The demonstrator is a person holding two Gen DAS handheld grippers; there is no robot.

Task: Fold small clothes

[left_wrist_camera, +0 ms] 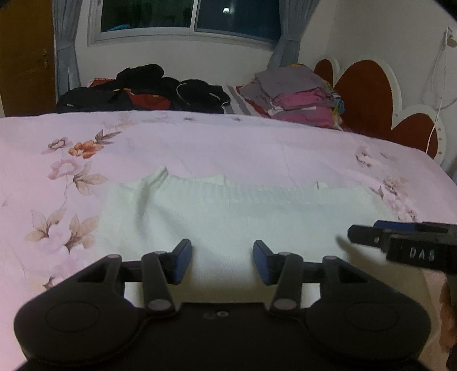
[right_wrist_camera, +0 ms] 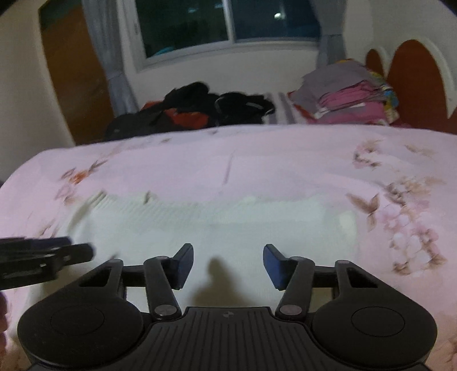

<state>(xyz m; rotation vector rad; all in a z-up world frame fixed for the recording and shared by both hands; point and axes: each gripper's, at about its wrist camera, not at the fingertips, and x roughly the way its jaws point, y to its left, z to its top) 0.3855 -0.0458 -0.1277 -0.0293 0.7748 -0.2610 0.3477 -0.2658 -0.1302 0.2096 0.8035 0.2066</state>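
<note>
A white knit garment (left_wrist_camera: 228, 217) lies flat on the pink floral bedspread (left_wrist_camera: 200, 142), its long axis running from 9 o'clock to 3 o'clock across both views; a ribbed edge runs along its far side, toward 12 o'clock, with a small raised ribbed corner near 10 o'clock in the left wrist view. In the right wrist view the same garment (right_wrist_camera: 217, 228) is blurred, so its knit detail cannot be made out. Beyond the bedspread, toward 12 o'clock, sits a loose heap of dark clothes (left_wrist_camera: 148, 88) with red showing in it, and toward 1 o'clock a neat stack of folded clothes (left_wrist_camera: 302, 94) in grey, pink and magenta. Behind the stack stands a red and white scalloped headboard (left_wrist_camera: 368, 94), and a window (left_wrist_camera: 188, 17) with grey curtains (left_wrist_camera: 65, 45) fills the far wall; a brown wooden door (left_wrist_camera: 25, 57) is at 10 o'clock. Nothing lies between the grippers and the garment. The left gripper (left_wrist_camera: 222, 261) is held low over the near edge of the garment at 6 o'clock, its blue-padded fingers spread wide with white knit showing between them, gripping nothing. The right gripper (right_wrist_camera: 228, 265) is held likewise just beside it, fingers apart and empty, its shadow falling on the cloth; in the left wrist view it enters from 3 o'clock.
</note>
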